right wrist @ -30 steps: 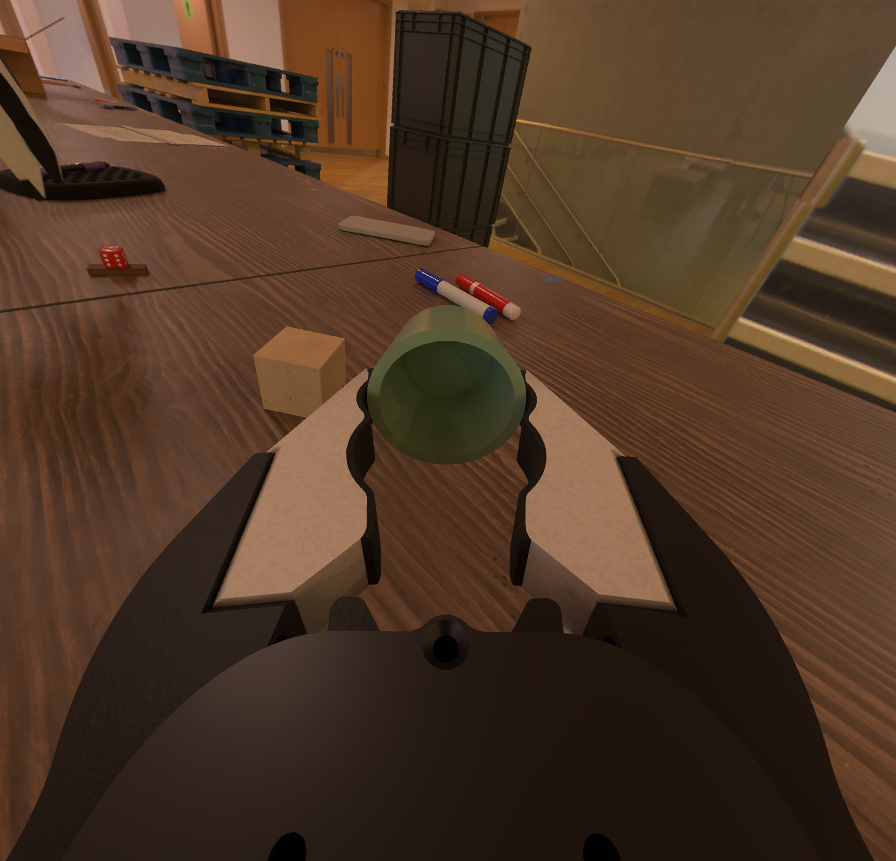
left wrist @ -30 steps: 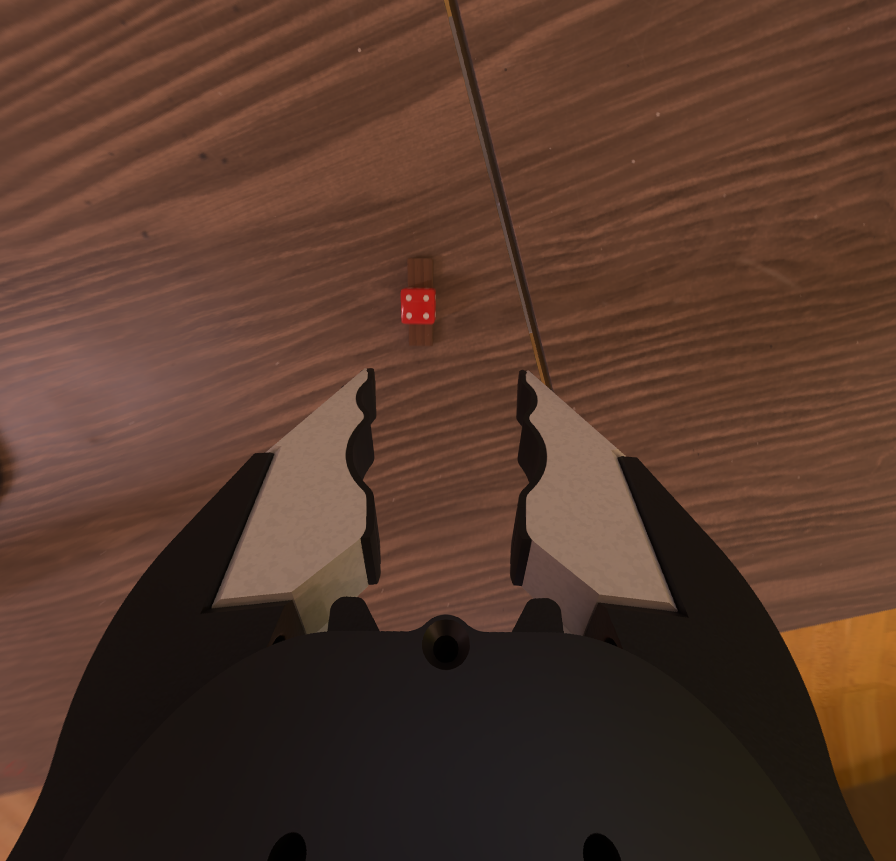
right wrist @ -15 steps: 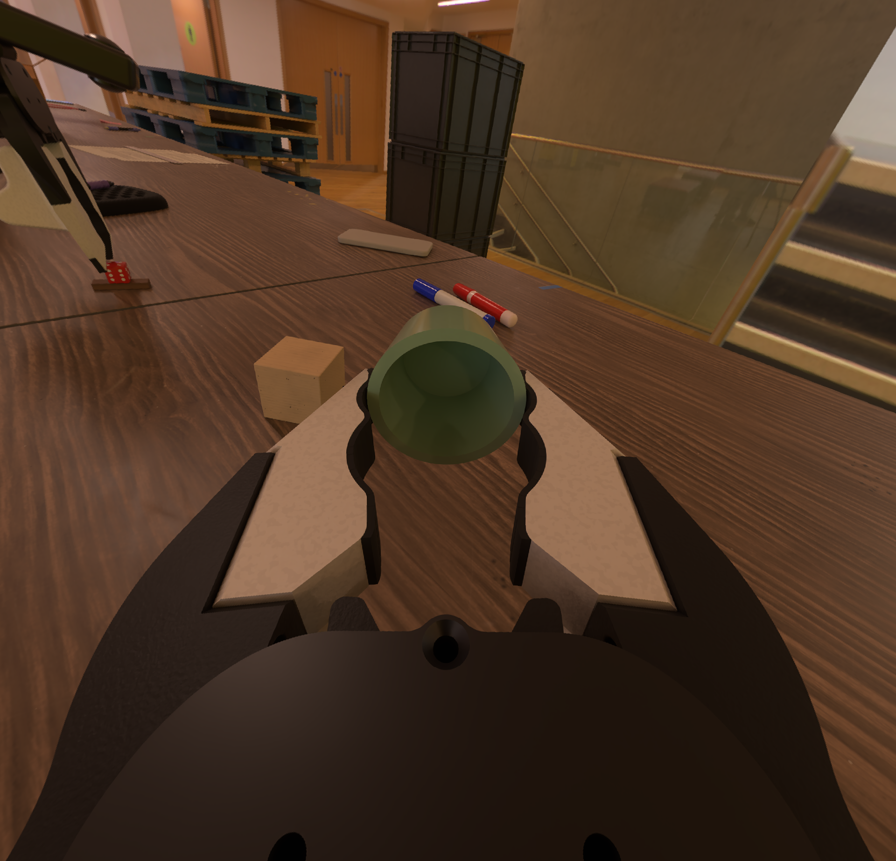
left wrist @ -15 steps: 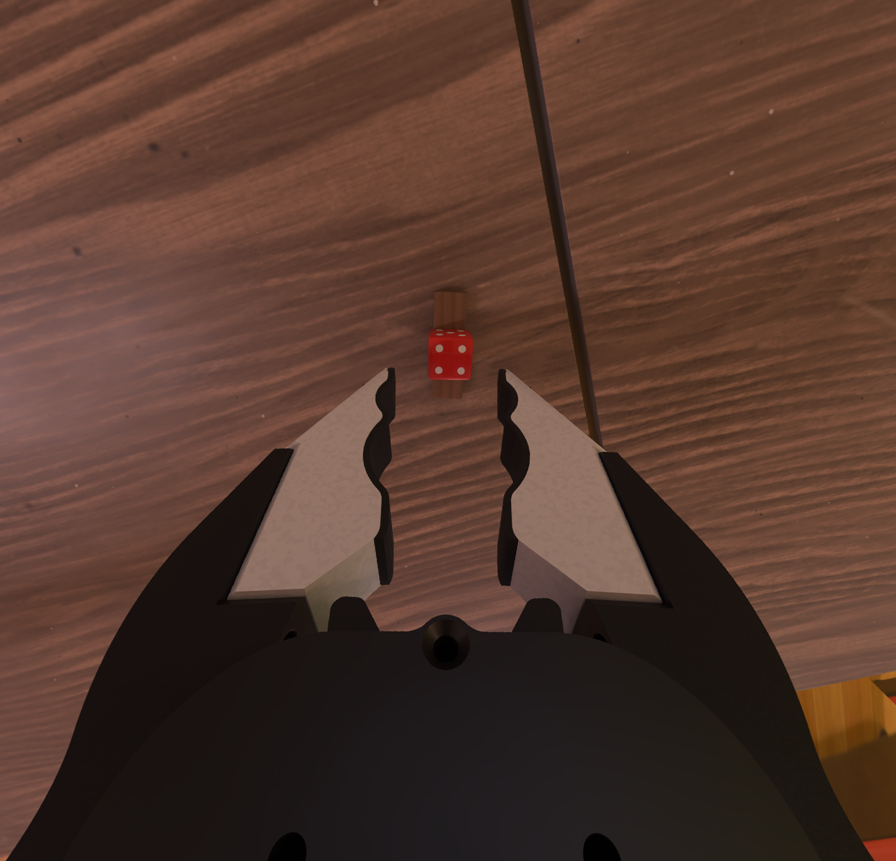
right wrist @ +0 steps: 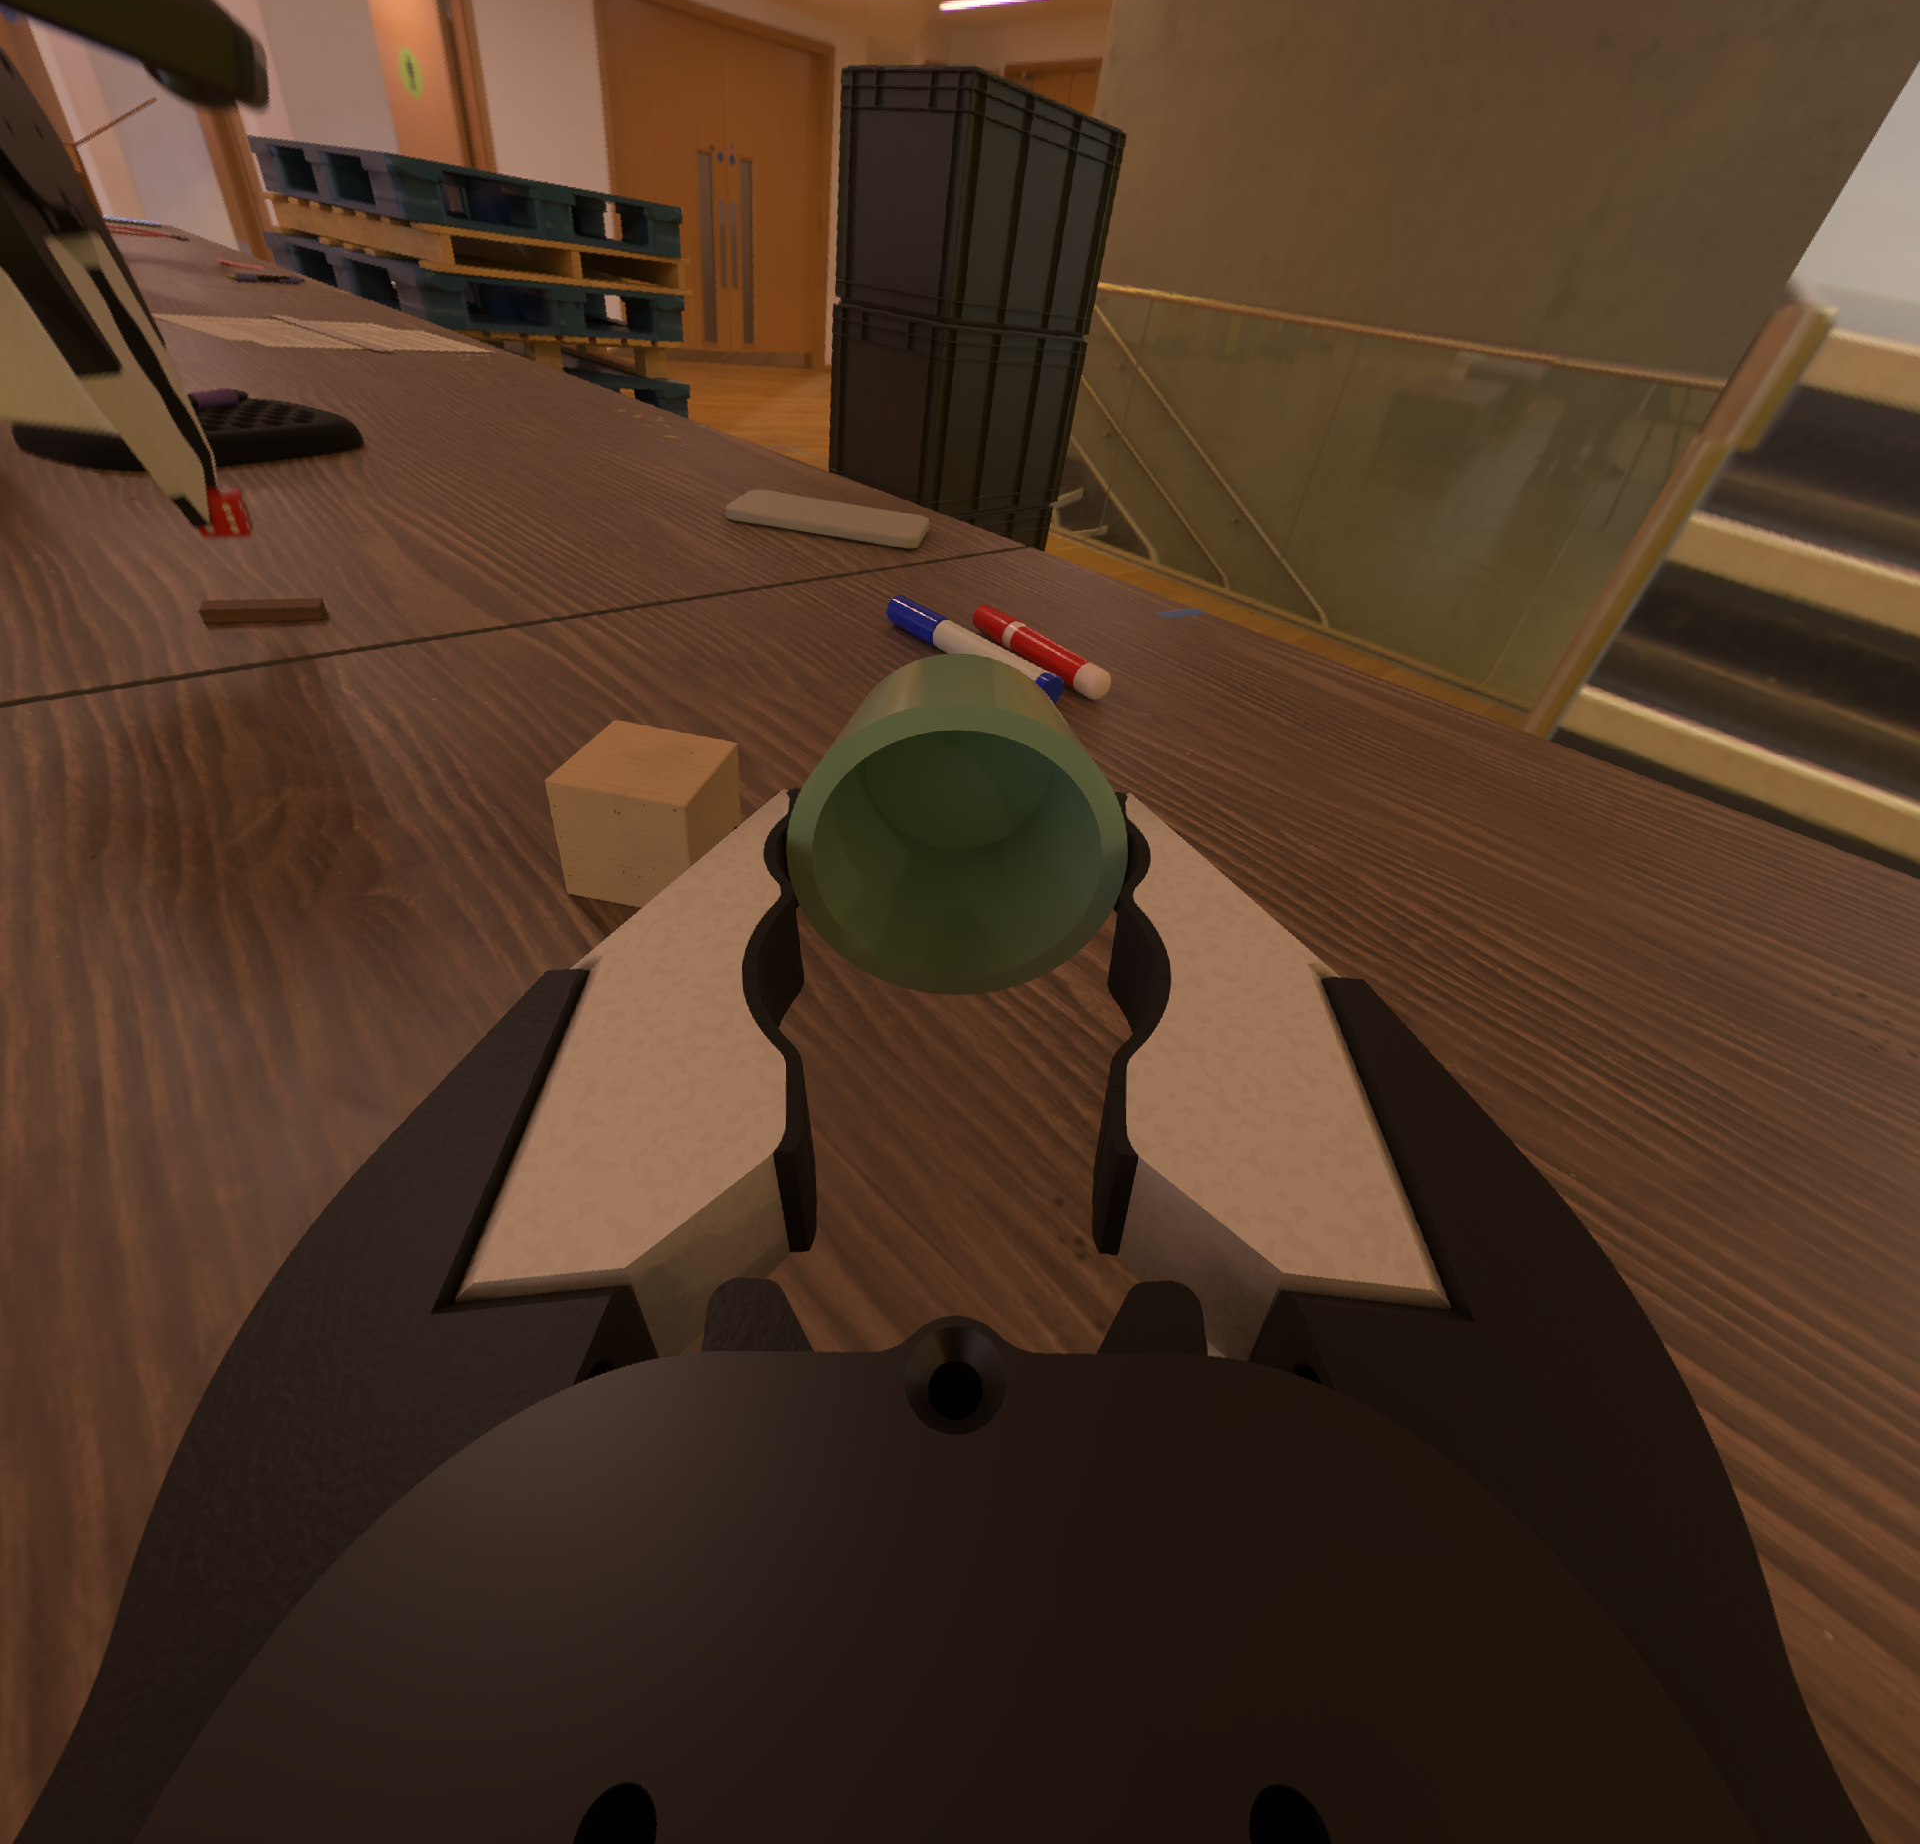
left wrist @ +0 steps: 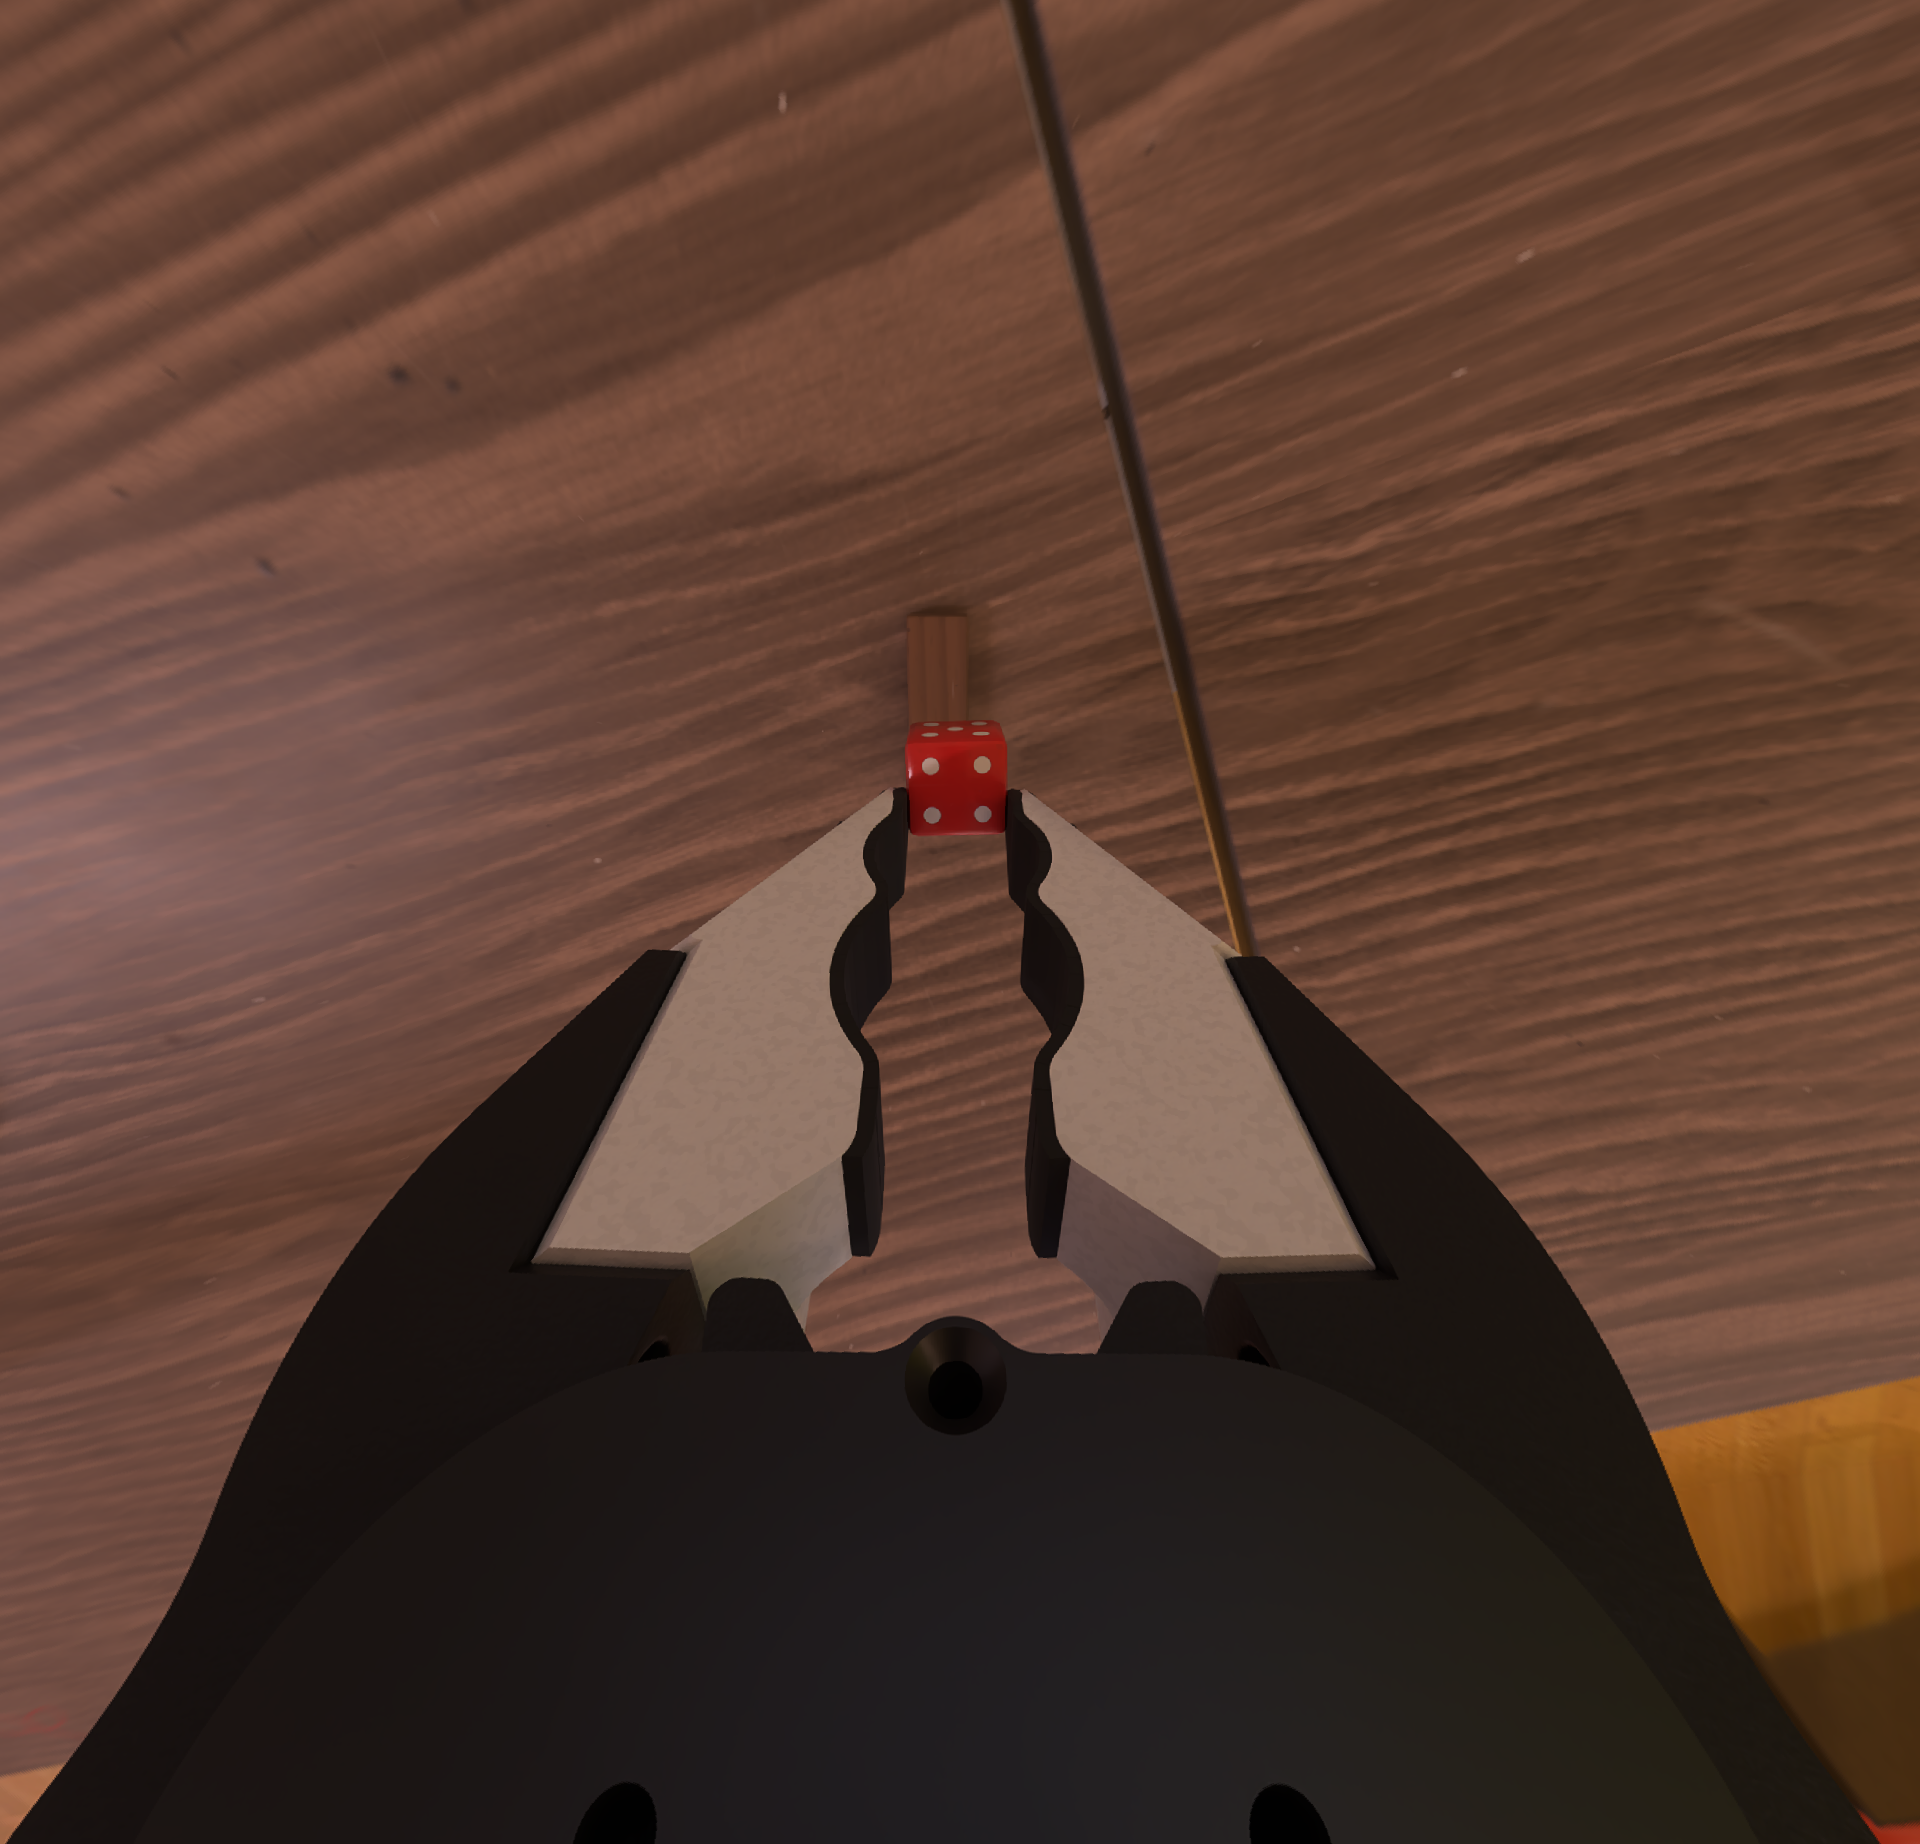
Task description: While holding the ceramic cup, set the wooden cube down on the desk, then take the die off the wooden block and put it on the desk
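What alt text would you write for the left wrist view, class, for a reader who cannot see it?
The left gripper is shut on a red die with white pips, pinched between its fingertips above a dark wooden desk. Just beyond the die lies a small wooden block, and a thin seam crosses the desk.

**Two wrist cameras, one shared corner of the desk**

The dark wood-grain desk (left wrist: 520, 444) is being looked straight down on, from close above, by the left wrist camera. The same desk is being viewed low and obliquely by the right wrist camera, towards stacked black crates (right wrist: 971, 288). The small red white-spotted die (left wrist: 956, 778) and thin brown wooden block (left wrist: 937, 664) are being shared by both views, far left in the right one.
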Controlling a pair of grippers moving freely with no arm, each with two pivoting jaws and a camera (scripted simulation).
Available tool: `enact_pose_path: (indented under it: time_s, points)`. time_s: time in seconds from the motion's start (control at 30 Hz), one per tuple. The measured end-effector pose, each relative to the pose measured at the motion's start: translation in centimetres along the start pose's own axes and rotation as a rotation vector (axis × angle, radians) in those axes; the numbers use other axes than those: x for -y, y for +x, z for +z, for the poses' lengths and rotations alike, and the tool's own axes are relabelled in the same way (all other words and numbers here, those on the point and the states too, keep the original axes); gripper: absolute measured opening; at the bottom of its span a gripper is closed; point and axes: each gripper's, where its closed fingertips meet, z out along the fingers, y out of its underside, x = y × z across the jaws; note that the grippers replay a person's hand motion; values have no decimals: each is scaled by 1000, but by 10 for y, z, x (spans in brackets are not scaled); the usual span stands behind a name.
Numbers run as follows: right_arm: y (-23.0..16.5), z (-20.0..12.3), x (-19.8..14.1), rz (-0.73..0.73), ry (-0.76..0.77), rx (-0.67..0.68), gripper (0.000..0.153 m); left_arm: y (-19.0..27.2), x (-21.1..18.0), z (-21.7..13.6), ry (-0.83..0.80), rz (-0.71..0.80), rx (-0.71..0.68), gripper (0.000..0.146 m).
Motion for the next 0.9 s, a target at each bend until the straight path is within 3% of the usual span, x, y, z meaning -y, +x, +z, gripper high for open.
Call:
enact_pose_path:
  time_s: [0.2,0.4,0.67,0.9]
  points:
    - [0,0,0,-2,0,0,58,35,41,-65,125,152,80,18]
    - [0,0,0,6,2,1,58,140,93,-91,201,456,9,18]
    - [2,-1,1,26,14,4,58,267,143,-41,115,726,-104,18]
    - [4,-4,4,49,37,1,58,308,156,26,-36,784,-91,18]
